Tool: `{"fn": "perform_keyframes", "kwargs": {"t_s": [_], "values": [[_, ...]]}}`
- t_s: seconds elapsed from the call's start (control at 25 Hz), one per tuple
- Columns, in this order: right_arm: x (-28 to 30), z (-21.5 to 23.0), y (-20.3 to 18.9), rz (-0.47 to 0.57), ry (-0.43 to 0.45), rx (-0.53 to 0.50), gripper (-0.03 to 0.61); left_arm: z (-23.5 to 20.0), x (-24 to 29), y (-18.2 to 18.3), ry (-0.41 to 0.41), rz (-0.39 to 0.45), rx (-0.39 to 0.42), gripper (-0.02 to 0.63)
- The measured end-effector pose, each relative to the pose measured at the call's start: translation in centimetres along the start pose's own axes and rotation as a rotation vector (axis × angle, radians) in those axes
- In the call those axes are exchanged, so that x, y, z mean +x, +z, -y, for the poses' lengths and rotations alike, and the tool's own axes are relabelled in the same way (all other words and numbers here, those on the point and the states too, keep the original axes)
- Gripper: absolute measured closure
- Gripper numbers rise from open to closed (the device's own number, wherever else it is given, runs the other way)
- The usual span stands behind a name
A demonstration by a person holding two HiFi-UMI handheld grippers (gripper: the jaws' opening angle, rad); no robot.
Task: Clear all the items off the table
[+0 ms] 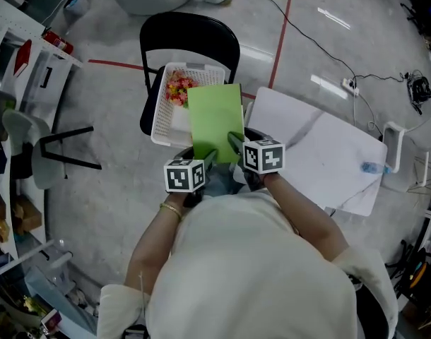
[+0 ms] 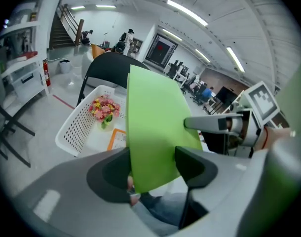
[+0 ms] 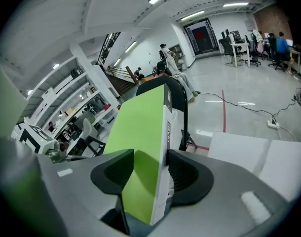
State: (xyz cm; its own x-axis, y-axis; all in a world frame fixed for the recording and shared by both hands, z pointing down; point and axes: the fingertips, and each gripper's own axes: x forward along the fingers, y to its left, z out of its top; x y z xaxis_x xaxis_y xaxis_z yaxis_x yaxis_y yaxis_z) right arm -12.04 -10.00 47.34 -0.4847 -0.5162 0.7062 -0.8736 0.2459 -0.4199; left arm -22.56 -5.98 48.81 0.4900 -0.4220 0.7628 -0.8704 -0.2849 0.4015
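Between the left gripper (image 1: 210, 157) and the right gripper (image 1: 235, 144), a flat green box (image 1: 215, 119) is held up by its near edge. Each pair of jaws is partly closed and presses on the box from both sides. Just beyond the grippers, under the box's far end, a white basket (image 1: 159, 115) sits on a black chair (image 1: 191, 30) with pink and yellow flowers (image 1: 176, 89) inside, and the white table (image 1: 321, 154) lies off to the right gripper's right.
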Motion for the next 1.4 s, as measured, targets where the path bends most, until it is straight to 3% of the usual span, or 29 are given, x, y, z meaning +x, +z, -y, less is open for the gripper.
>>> {"fn": "perform_keyframes", "kwargs": {"t_s": [0.72, 1.4], "values": [[7.5, -6.1, -1.1, -0.14, 0.09, -0.088, 0.36, -8.2, -1.8, -2.2, 0.094, -0.003, -0.167, 0.333], [10.8, -6.6, -1.4, -0.197, 0.073, -0.084, 0.362, -11.2, -0.8, -2.2, 0.098, -0.046, -0.194, 0.331]]}}
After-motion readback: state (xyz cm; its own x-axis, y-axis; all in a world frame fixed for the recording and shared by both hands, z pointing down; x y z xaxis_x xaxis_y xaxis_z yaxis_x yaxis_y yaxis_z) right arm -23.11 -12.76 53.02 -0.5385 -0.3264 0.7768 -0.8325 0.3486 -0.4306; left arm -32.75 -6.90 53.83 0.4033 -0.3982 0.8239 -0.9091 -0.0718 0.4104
